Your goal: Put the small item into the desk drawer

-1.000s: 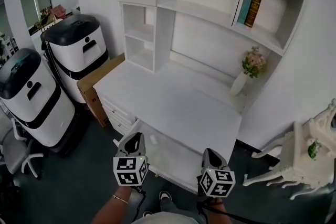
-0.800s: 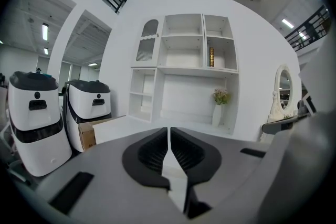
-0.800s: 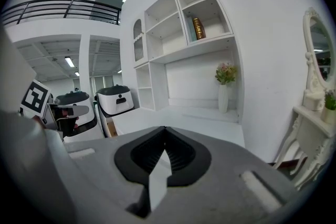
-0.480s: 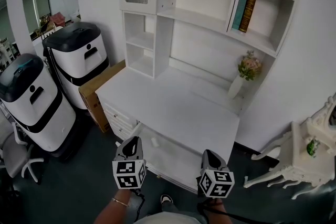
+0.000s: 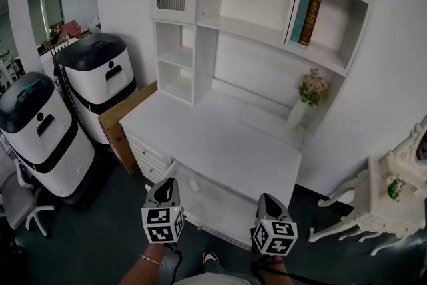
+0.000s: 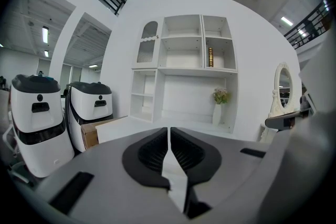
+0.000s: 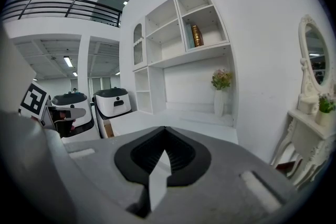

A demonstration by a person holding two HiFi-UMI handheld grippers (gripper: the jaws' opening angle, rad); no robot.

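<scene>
Hovering closed: left tongs (image 5: 171, 178), right tongs (image 5: 266, 197)

Table (image 5: 220, 140) with shelves (image 5: 230, 17) behind it – drawer (image 5: 230, 207) open in front.
An item (image 5: 195, 185) lies at the drawer's left end; left tongs (image 5: 168, 183) and right tongs (image 5: 267, 201) hang before the drawer, one near each end. A vase (image 5: 297, 115) stands at the table's back right – books (image 5: 305, 11) on a shelf above it. Left of the table a box (image 5: 123, 118), then two machines (image 5: 100, 80).

The white desk with shelves (image 5: 220, 137) has drifted towards the lower left of the frame; the grey left gripper (image 5: 170, 179) sits slightly lower.
</scene>
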